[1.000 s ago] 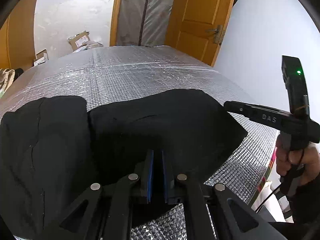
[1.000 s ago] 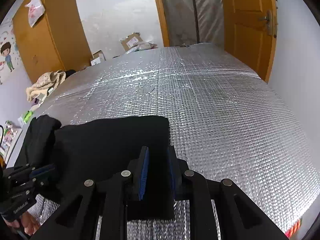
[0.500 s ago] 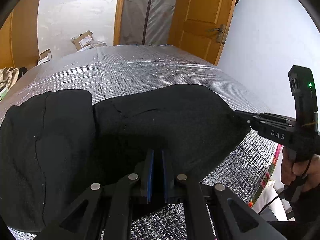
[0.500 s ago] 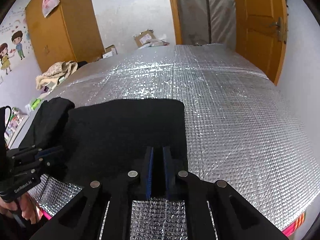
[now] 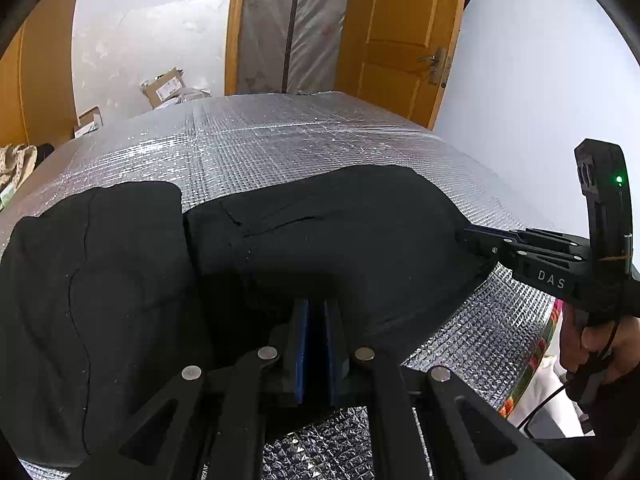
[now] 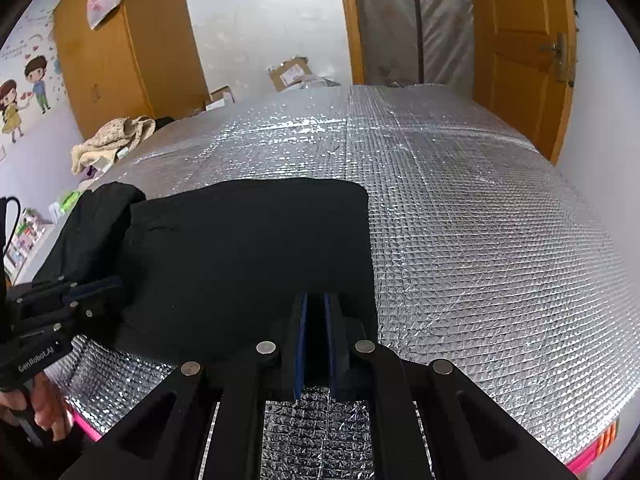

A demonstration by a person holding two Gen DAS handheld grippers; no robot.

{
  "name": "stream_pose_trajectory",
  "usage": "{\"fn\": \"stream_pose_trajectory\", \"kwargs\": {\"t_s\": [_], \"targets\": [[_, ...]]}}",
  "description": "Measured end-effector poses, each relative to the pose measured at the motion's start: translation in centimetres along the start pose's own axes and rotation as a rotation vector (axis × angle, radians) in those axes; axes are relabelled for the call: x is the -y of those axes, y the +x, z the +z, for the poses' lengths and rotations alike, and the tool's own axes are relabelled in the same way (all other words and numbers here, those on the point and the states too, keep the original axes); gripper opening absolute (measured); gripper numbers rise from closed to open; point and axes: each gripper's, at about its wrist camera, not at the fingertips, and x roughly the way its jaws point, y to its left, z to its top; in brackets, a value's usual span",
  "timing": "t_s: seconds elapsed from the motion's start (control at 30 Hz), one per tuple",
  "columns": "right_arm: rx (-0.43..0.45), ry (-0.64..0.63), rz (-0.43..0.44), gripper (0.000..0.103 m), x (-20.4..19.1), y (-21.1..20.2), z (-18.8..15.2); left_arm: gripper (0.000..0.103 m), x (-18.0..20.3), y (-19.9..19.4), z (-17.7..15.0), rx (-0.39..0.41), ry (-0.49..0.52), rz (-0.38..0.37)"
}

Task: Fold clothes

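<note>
A black garment (image 5: 340,240) lies spread on the silver quilted mat (image 5: 280,140), with a pocket slit on its top face. My left gripper (image 5: 316,306) is shut on the garment's near edge, with black cloth between the blue pads. My right gripper (image 6: 316,300) is shut on the near right corner of the same garment (image 6: 248,248). In the left wrist view the right gripper (image 5: 474,240) bites the cloth's right end. The left gripper (image 6: 100,284) shows at the cloth's left side in the right wrist view. More black cloth (image 5: 100,280) lies bunched to the left; I cannot tell whether it is a separate piece.
The mat (image 6: 480,240) stretches bare far and right of the garment. An orange door (image 5: 400,40) and a plastic-draped doorway stand behind. Cardboard boxes (image 6: 288,72) and a beige cloth heap (image 6: 116,136) lie on the floor beyond. A person's hands (image 5: 600,340) hold the grippers' handles.
The right gripper came down to the garment's near right corner and its jaws closed on the cloth. The left gripper kept its grip and place.
</note>
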Motion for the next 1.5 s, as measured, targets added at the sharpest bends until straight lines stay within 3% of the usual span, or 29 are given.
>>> {"fn": "stream_pose_trajectory", "kwargs": {"t_s": [0.47, 0.67, 0.83, 0.9, 1.13, 1.33, 1.5], "targets": [[0.054, 0.001, 0.032, 0.01, 0.5, -1.5, -1.7, 0.007, -1.2, -1.4, 1.2, 0.021, -0.033, -0.05], [0.061, 0.005, 0.058, 0.011, 0.4, -1.9, 0.9, 0.007, -1.7, -1.2, 4.6, 0.078, -0.018, -0.011], [0.078, 0.087, 0.059, 0.011, 1.0, -0.6, 4.0, 0.007, -4.1, 2.2, 6.1, 0.005, -0.118, 0.054], [0.068, 0.113, 0.054, 0.011, 1.7, 0.5, 5.2, 0.008, -5.3, 3.4, 5.9, -0.036, -0.167, 0.04], [-0.049, 0.187, 0.035, 0.011, 3.8, 5.1, 6.3, 0.009, -6.3, 3.5, 5.8, -0.028, -0.195, 0.001], [0.016, 0.166, 0.08, 0.011, 2.7, 2.9, 7.1, 0.009, -5.6, -0.3, 5.8, 0.078, -0.147, -0.021], [-0.012, 0.083, 0.142, 0.011, -0.5, 4.1, 7.3, 0.009, -4.1, -0.4, 3.4, 0.026, -0.107, -0.064]]}}
